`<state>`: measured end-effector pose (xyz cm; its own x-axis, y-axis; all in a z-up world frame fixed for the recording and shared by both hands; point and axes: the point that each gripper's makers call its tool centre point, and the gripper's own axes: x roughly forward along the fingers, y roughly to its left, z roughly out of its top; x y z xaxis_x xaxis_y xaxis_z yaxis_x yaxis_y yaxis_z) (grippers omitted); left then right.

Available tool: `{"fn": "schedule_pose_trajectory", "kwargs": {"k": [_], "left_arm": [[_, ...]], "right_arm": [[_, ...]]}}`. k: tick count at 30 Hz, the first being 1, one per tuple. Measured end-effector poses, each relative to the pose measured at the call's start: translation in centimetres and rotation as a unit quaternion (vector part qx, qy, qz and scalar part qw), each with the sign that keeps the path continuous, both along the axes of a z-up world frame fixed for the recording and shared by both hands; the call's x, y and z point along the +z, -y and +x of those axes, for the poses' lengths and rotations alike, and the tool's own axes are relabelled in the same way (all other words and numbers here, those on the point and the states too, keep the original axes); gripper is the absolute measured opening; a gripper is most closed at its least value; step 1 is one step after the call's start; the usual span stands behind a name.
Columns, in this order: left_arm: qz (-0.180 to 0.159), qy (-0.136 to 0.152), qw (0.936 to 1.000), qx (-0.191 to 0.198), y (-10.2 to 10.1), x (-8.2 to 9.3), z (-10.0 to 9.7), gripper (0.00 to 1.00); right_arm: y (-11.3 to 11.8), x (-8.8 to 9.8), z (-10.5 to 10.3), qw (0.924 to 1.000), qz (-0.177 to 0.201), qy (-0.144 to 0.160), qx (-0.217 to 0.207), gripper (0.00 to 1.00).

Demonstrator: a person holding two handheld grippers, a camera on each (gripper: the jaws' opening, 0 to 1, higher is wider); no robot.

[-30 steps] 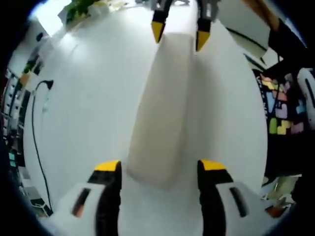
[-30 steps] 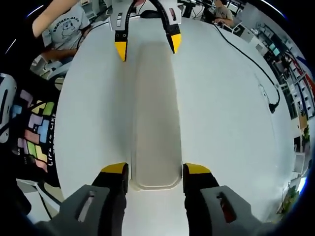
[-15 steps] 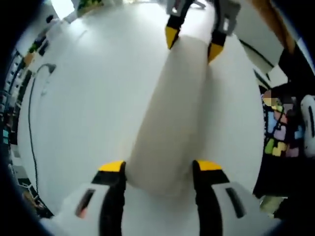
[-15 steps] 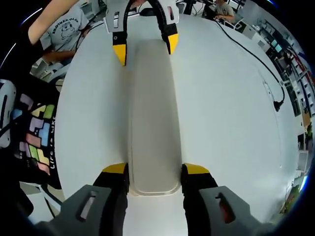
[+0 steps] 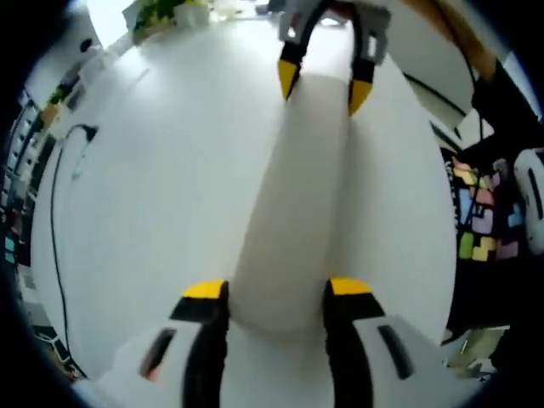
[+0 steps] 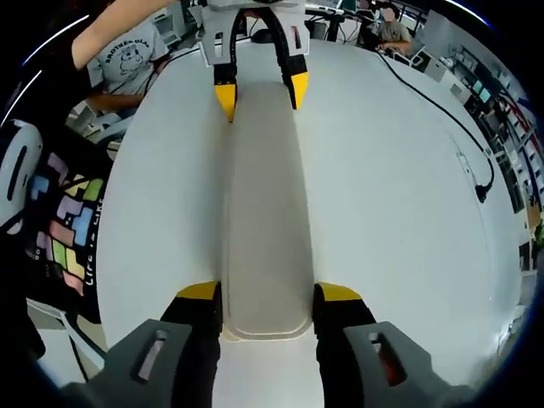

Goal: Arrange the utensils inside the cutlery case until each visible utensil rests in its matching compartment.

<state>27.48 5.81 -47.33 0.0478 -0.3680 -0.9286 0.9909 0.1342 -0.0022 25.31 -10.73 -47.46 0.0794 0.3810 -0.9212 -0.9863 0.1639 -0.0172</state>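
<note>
A long, pale beige plastic cutlery case (image 6: 265, 212) lay closed on the white round table (image 6: 391, 195). The left gripper (image 5: 276, 289) pinched one end between its yellow-tipped jaws, and the right gripper (image 6: 265, 293) clamped the opposite end likewise, each facing the other.

Wide white tabletop (image 6: 399, 212); thin black cable (image 6: 442, 110) trailing along its right side; cluttered desks (image 6: 399, 17) far beyond.
</note>
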Motion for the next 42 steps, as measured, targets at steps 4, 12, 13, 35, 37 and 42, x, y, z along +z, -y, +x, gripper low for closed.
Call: {"fn": "schedule_pose_trajectory", "kwargs": {"k": [4,12,13,35,37,42], "left_arm": [[-0.012,0.004,0.9999,0.000,0.0,0.0,-0.1,0.45],[-0.044,0.010,0.9990,0.003,0.2,0.2,-0.2,0.45],[-0.043,0.007,0.9990,0.002,0.2,0.2,-0.3,0.45],[-0.052,0.065,0.9966,0.005,1.9,1.6,5.0,0.44],[-0.055,0.075,0.9957,0.009,2.0,1.8,6.0,0.44],[-0.052,0.065,0.9962,0.023,2.1,1.6,7.0,0.44]], "right_arm": [[-0.1,0.1,-0.1,0.9997,0.021,0.010,-0.003,0.43],[-0.3,0.1,0.0,0.9999,0.011,0.007,0.003,0.43],[-0.2,0.2,-0.1,1.0000,0.009,0.002,0.002,0.43],[1.9,2.0,7.0,0.9964,-0.021,0.081,-0.013,0.44],[2.1,1.7,7.8,0.9960,-0.021,0.086,-0.013,0.44],[2.3,1.6,9.4,0.9950,-0.033,0.093,-0.016,0.44]]}}
